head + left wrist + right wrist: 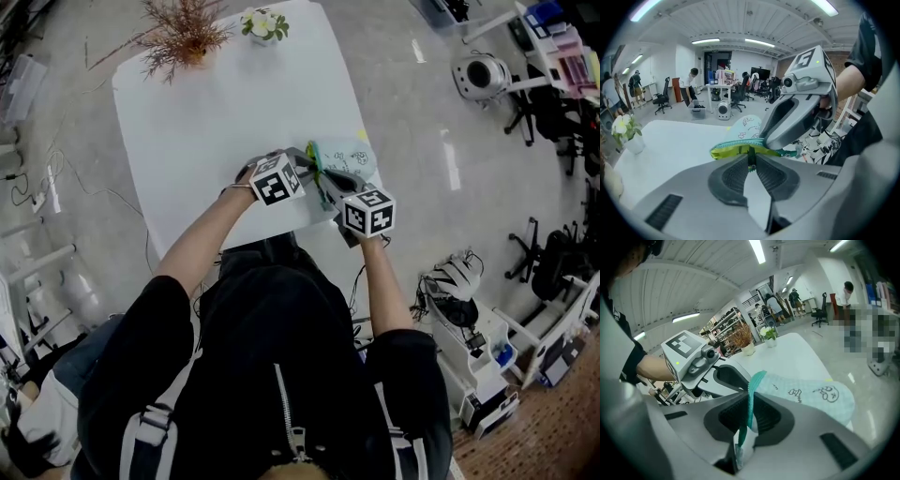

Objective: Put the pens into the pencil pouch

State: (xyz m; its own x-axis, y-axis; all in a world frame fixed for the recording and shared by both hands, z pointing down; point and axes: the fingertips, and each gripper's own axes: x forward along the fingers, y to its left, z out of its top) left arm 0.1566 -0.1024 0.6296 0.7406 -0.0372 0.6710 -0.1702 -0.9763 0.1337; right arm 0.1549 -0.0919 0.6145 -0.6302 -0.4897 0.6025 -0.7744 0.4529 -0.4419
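**Near edge of the tabletop point(216, 112): pouch pinched from both sides**

Grip state: your left gripper point(751, 158) is closed on a small dark tab at the yellow-green rim of the pencil pouch point(811, 397), probably the zipper pull. Your right gripper point(750, 401) is clamped on the thin teal band along the pouch's edge. The two grippers sit close together over the tabletop's near right corner.

Risks:
- Both holds are on narrow strips of fabric. A sideways tug on the tab could drag the teal band out of the right jaws.
- The pouch body is soft and hangs past both grips, so it may sag or twist and the mouth may fold shut.
- If it slips at this corner, it could go to the floor.

Pouch: pale mint fabric with small dark cartoon doodles, a teal zipper band and a yellow-green lining. It looks flat and limp. No pen can be made out in any view.
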